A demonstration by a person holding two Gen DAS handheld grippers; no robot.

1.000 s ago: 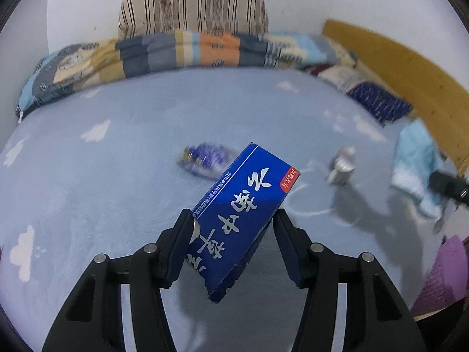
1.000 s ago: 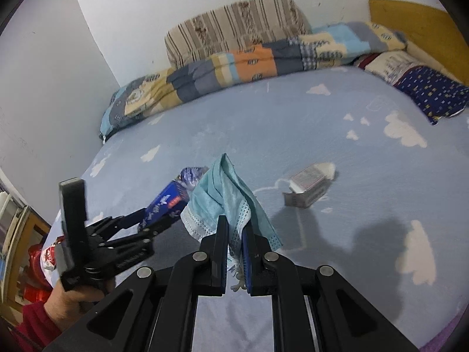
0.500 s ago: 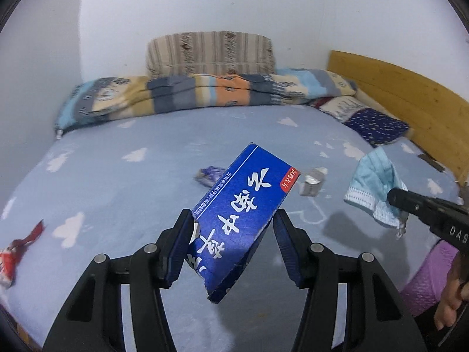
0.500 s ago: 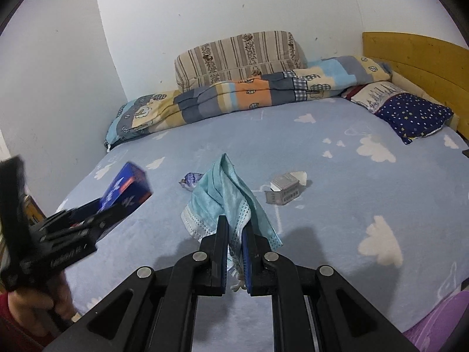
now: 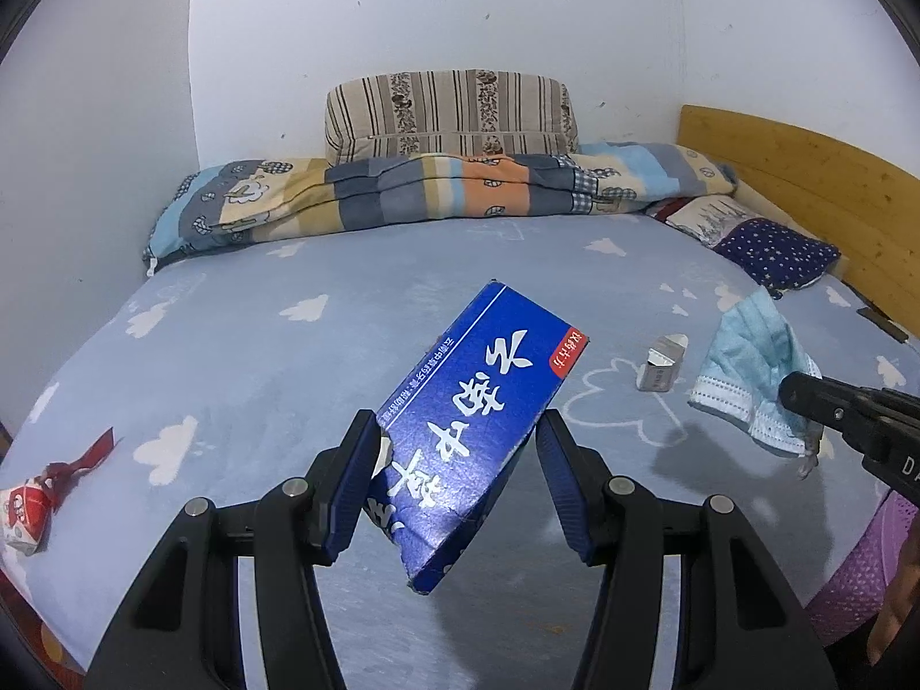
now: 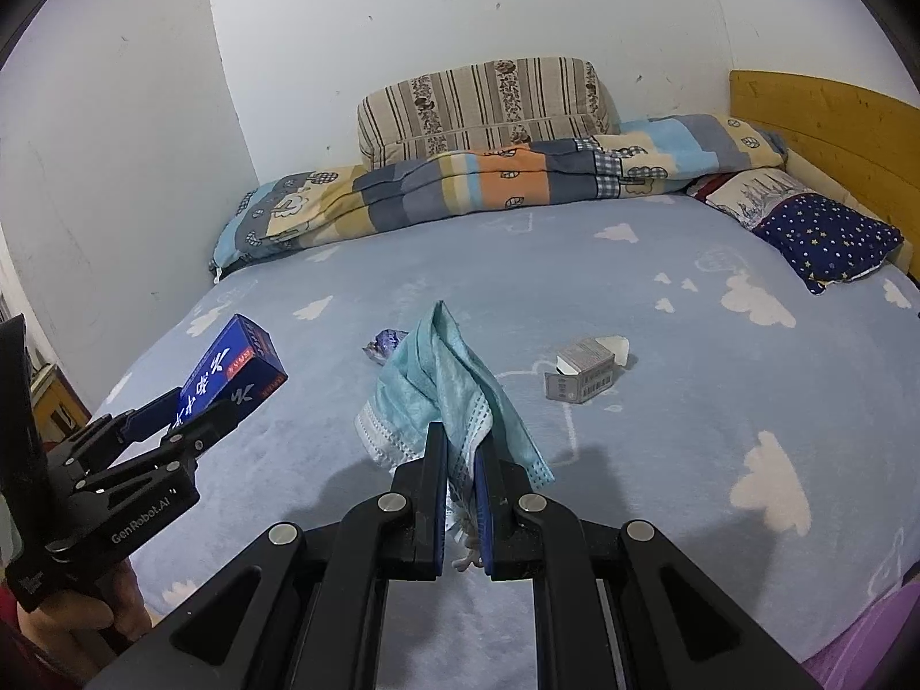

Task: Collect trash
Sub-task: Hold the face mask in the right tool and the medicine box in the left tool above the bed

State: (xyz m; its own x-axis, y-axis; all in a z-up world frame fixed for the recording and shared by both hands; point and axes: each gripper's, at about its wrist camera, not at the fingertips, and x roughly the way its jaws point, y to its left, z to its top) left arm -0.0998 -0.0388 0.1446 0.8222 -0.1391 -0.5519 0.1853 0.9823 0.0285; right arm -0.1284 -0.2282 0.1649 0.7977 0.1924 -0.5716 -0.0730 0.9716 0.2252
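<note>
Left claw (image 5: 454, 477) clamps a blue box (image 5: 477, 425), tilted, above the bed (image 5: 287, 356). Right claw (image 6: 460, 494) pinched tight on a light-blue face mask (image 6: 443, 397), hanging over the bed. Small grey carton (image 6: 583, 376) and purple wrapper (image 6: 384, 340) lie mid-bed, apart. Red-white wrapper (image 5: 26, 506) near the bed's left edge.

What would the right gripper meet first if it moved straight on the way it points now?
Probably only the bed sheet. The right gripper, shut on the mask, points down at bare sheet between the wrapper and the small box. Depth is uncertain.
</note>
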